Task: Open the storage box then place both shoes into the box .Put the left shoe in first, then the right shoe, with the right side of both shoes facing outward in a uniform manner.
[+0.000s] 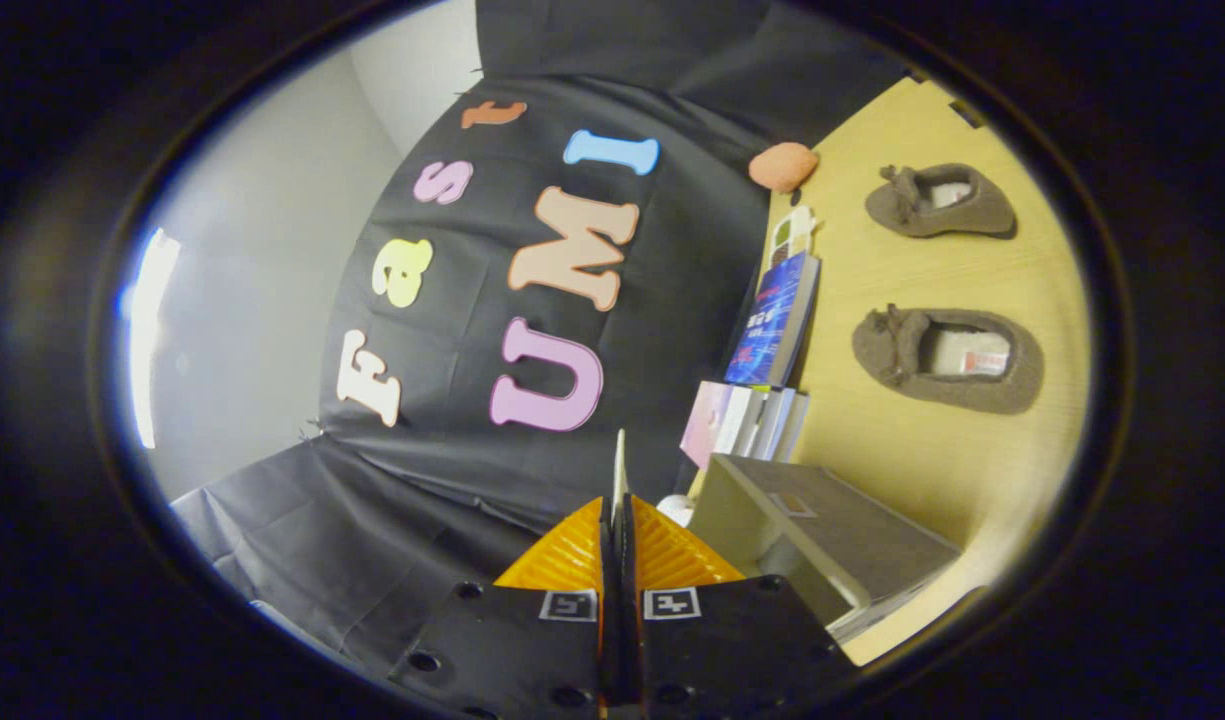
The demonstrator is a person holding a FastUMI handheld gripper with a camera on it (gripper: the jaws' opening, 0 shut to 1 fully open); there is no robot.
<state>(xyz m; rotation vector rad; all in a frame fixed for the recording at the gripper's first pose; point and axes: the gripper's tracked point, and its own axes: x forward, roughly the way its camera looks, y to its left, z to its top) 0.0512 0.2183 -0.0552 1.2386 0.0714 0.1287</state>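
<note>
My gripper (617, 505) is shut on a thin pale flap (620, 462) seen edge-on, which sticks out beyond the fingertips; it looks like the lid of the storage box. The grey-brown storage box (834, 528) lies on the wooden table (982, 470) just to the right of the fingers, with its pale open side (762, 545) turned towards them. Two brown fuzzy shoes rest on the table beyond the box: the nearer shoe (947, 358) and the farther shoe (940, 200), both with their openings up. The whole view is tilted, so the table runs up the right side.
A row of books (744, 420) and a blue book (774, 320) stand along the table's back edge against the black cloth wall. A pink-orange soft thing (783, 166) sits farther along that edge. A small white round object (677, 508) lies by the box.
</note>
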